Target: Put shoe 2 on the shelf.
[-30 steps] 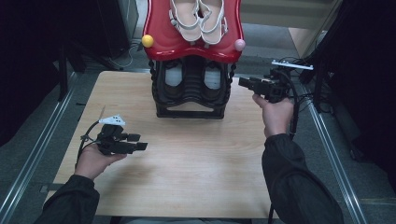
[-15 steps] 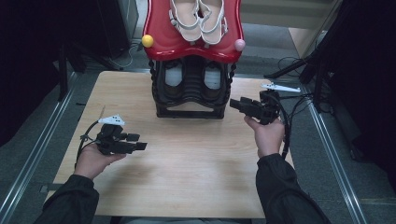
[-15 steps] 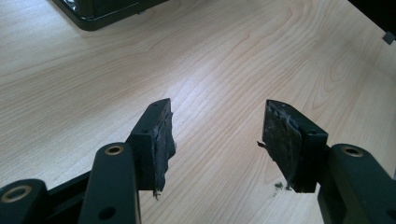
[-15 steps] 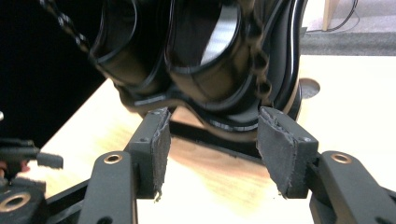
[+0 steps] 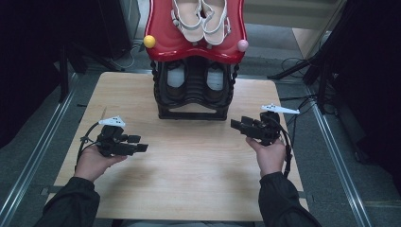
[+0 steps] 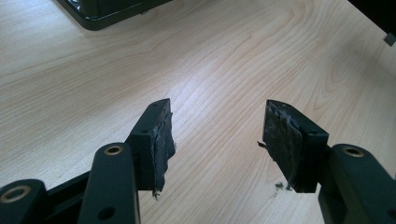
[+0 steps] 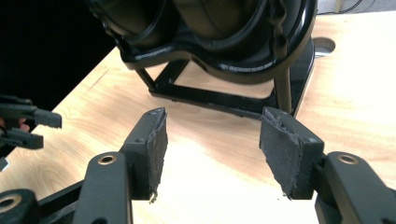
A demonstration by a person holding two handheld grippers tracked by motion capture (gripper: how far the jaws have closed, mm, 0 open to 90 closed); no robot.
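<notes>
A two-tier shoe rack (image 5: 194, 101) stands at the back middle of the wooden table (image 5: 189, 179). Its red top shelf (image 5: 163, 42) carries a pair of white sandals (image 5: 202, 19). The black lower tier holds a pair of dark shoes (image 5: 215, 80). My left gripper (image 5: 137, 144) rests low at the table's left, pointing right, open and empty (image 6: 217, 135). My right gripper (image 5: 235, 125) hovers right of the rack's base (image 7: 224, 105), pointing left; its jaws have just been opening, with nothing between them (image 7: 212, 149).
A yellow ball (image 5: 149, 41) and a pink ball (image 5: 242, 45) cap the red shelf's front corners. Metal rails (image 5: 338, 156) run along both sides of the table. Cables (image 5: 302, 101) trail off the right edge. Bare tabletop lies between the two hands.
The right hand has come down from beside the rack's lower tier and toward me, to just above the table. The left hand has stayed put.
</notes>
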